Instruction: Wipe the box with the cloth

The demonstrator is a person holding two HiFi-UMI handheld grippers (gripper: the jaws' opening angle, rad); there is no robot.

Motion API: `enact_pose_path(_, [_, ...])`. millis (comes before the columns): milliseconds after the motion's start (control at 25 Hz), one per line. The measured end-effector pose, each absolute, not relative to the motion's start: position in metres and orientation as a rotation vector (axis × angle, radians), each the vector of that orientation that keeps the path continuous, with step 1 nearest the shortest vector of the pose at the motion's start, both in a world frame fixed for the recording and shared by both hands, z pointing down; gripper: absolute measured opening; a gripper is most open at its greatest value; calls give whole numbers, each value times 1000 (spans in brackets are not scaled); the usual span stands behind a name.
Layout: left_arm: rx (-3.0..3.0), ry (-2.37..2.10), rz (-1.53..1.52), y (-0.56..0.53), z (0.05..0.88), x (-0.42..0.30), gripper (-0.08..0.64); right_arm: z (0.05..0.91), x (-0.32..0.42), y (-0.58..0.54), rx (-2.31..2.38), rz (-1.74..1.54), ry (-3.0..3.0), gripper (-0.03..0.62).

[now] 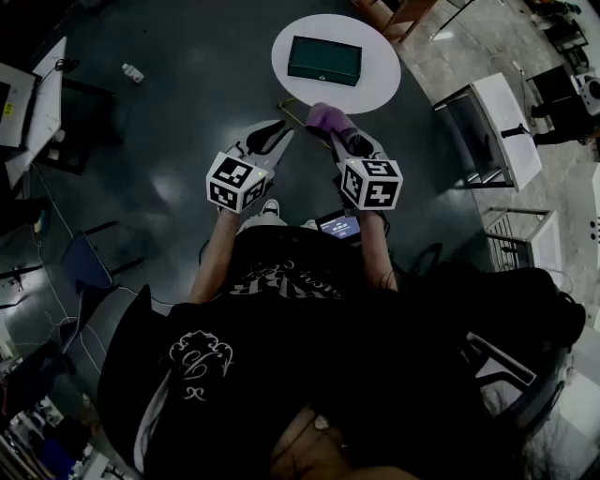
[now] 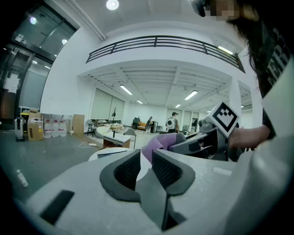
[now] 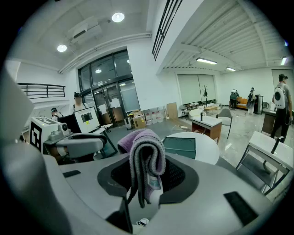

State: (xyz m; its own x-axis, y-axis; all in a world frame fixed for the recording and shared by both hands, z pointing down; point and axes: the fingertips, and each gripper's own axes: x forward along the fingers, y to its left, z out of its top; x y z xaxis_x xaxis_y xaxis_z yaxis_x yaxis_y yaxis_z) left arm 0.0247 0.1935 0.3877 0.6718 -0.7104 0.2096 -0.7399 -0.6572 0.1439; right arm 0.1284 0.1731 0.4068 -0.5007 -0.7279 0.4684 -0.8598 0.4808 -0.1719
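A dark green box (image 1: 323, 59) lies flat on a round white table (image 1: 375, 89) ahead of me; the right gripper view shows the same box (image 3: 180, 146) on the table (image 3: 209, 151). My right gripper (image 1: 328, 127) is short of the table's near edge, shut on a folded purple cloth (image 1: 326, 116). The cloth (image 3: 147, 149) hangs doubled over between the right gripper's (image 3: 146, 170) jaws. My left gripper (image 1: 278, 129) is held beside it, shut and holding nothing. In the left gripper view, my left gripper's (image 2: 146, 158) pads nearly touch, and the cloth (image 2: 158, 141) shows past them.
A small bottle (image 1: 132, 72) lies on the dark floor to the far left. White desks (image 1: 506, 127) stand to the right and a blue chair (image 1: 89, 262) at my left. A wooden chair (image 1: 403, 14) is behind the table. People (image 3: 280, 103) stand far off.
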Motion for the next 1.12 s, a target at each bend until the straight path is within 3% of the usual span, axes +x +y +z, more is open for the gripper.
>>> enact_pose_path(680, [2717, -1059, 228, 148, 394, -34, 74, 409, 71, 133, 1424, 505, -2346, 123])
enact_pose_path(1120, [2681, -981, 226, 113, 414, -31, 74, 419, 89, 110, 1466, 507, -2261, 123])
